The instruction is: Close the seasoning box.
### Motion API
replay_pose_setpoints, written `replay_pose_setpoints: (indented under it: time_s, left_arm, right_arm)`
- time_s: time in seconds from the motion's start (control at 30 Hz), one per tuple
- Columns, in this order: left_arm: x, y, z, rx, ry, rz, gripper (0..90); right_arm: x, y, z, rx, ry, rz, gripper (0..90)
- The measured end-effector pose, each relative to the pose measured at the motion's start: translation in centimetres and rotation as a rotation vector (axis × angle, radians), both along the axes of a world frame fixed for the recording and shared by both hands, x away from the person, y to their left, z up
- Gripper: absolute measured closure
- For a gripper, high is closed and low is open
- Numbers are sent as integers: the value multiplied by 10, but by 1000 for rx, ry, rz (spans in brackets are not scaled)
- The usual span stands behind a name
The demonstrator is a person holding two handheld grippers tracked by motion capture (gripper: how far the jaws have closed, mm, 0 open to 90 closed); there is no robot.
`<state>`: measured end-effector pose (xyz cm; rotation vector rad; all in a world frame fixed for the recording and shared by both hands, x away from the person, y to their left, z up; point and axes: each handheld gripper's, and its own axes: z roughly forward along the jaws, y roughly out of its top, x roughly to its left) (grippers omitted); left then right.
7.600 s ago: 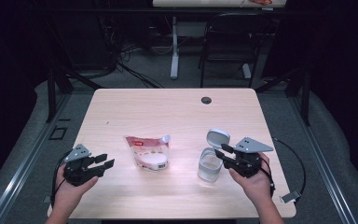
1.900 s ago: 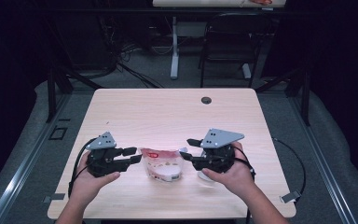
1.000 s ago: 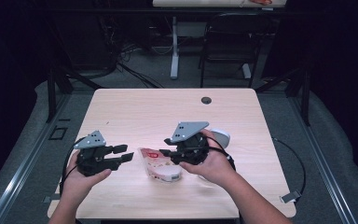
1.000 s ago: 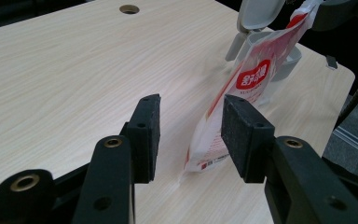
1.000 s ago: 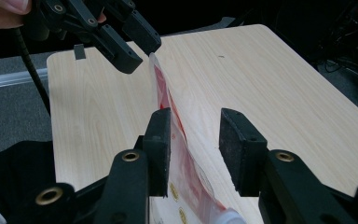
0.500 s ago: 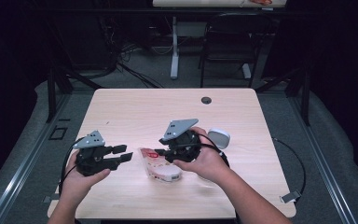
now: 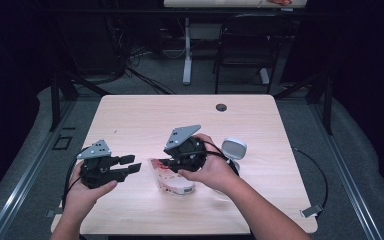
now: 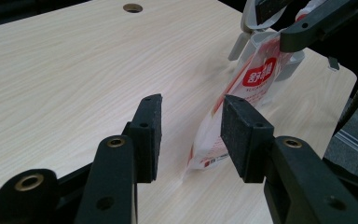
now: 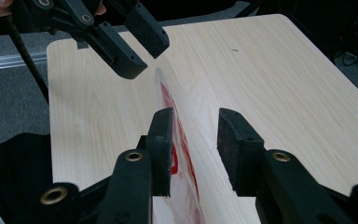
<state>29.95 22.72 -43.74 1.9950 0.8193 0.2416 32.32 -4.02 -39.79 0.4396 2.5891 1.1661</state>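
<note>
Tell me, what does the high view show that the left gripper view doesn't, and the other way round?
High view: the person's forearms and a chair beyond the table. Left gripper view: a close look between the open left tongs at the red label on the pouch. Both: the pouch, the wooden table and its round hole.

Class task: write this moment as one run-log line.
right gripper: jaws just closing, astride pouch top edge | left gripper: open beside pouch | cup: behind right hand

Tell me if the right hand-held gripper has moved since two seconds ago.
Yes. The right hand-held gripper has moved left, away from the table's right edge, over the pouch; its jaws have just been closing, with the pouch's edge between them.
</note>
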Motion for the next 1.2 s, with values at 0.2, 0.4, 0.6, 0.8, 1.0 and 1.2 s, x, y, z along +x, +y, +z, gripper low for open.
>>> replay_pose_setpoints:
  time_s: [0.2,0.4,0.6,0.8,1.0,1.2]
  left_arm:
    - [0,1,0,-1,1,3,586]
    - [1,2,0,2,1,4,586]
    - [1,4,0,-2,1,10,586]
    - [1,5,0,-2,2,13,586]
    - [1,5,0,-4,3,15,586]
    - [1,6,0,-2,4,15,586]
  right_arm:
    - [1,5,0,-10,4,7,665]
    - [4,11,-2,-20,4,13,668]
    - [6,15,-4,-38,16,24,671]
    - [6,19,-5,-47,20,26,675]
    - [7,23,-6,-73,21,30,678]
    - [8,26,-7,-86,26,32,678]
